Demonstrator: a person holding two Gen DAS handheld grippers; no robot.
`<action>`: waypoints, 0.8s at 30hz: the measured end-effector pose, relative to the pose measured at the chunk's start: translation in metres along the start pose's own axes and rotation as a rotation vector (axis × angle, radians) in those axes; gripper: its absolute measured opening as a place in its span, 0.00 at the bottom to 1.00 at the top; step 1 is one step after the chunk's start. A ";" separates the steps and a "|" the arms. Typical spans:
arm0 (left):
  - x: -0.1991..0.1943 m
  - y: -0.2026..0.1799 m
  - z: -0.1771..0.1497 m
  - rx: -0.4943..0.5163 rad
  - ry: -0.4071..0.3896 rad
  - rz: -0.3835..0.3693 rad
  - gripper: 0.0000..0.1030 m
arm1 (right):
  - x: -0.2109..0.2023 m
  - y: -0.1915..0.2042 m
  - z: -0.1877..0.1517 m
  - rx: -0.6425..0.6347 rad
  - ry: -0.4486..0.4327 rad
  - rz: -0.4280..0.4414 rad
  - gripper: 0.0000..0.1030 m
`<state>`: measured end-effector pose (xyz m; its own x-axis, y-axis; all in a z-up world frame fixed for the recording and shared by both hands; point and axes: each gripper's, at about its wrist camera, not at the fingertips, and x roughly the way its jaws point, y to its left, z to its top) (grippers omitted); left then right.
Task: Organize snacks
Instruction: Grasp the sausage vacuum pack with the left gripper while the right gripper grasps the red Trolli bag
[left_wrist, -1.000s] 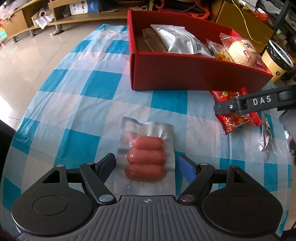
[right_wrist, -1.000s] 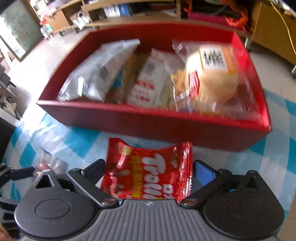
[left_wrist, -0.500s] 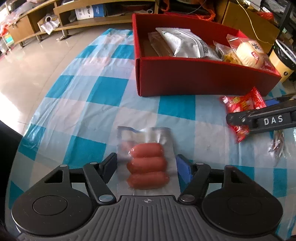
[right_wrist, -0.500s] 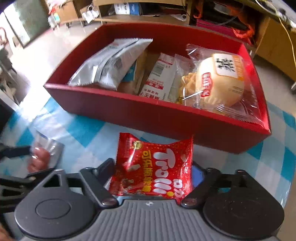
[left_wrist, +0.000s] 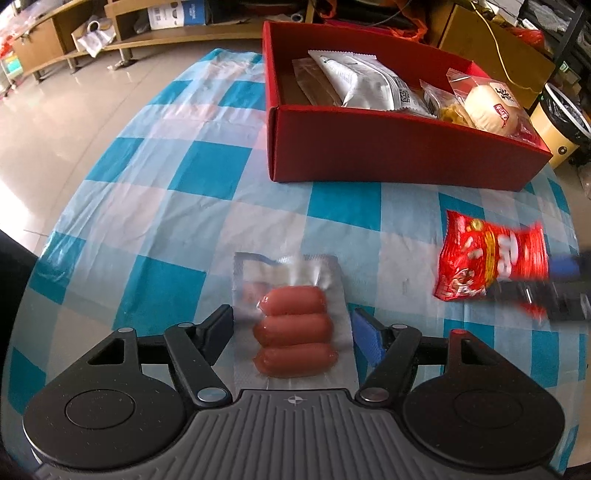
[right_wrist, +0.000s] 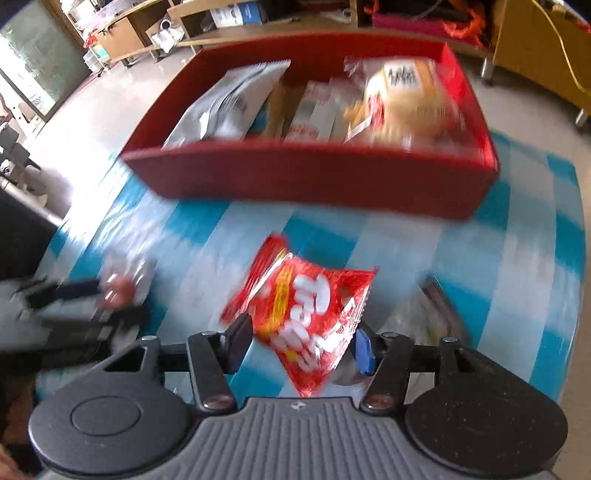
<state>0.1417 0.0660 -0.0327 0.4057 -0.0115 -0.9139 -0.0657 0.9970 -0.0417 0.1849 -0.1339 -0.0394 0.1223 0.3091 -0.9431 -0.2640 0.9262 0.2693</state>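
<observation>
Your right gripper (right_wrist: 301, 341) is clamped on the red snack packet (right_wrist: 306, 314), its jaws having just been closing on it; the packet sits crumpled and tilted between the black finger and the blue-padded one, raised off the blue-and-white checked tablecloth (right_wrist: 517, 258); the right wrist view is blurred. Straight ahead of that gripper stands the red box (right_wrist: 314, 177), holding a silver pouch (right_wrist: 221, 107) toward its left end and a clear bag with a round bun (right_wrist: 410, 96) toward its right, with other packets between them too smeared to tell apart. Your left gripper (left_wrist: 293, 332) points steeply down at the cloth, fingers apart; the vacuum-sealed sausage pack (left_wrist: 293, 332) lies flat between them, its three sausages stacked crosswise; the black finger stands just beside the pack's left edge and the blue pad just beside its right, and whether either one touches the film you cannot tell. From the left wrist, the box sits ahead and to the right, and the red packet hangs at the far right, gripped by the blurred right tool.
</observation>
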 end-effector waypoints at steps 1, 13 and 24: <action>0.000 0.000 0.000 0.000 0.000 -0.001 0.74 | -0.003 0.002 -0.009 -0.006 0.025 0.031 0.55; -0.001 0.007 0.002 -0.046 0.007 -0.019 0.82 | 0.001 0.018 0.004 -0.182 -0.044 -0.060 0.79; 0.008 -0.001 0.005 -0.036 0.012 0.047 0.94 | 0.045 0.038 0.007 -0.240 0.010 -0.108 1.00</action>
<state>0.1497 0.0649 -0.0374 0.3908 0.0343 -0.9199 -0.1171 0.9930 -0.0127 0.1872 -0.0835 -0.0707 0.1530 0.2079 -0.9661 -0.4694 0.8756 0.1141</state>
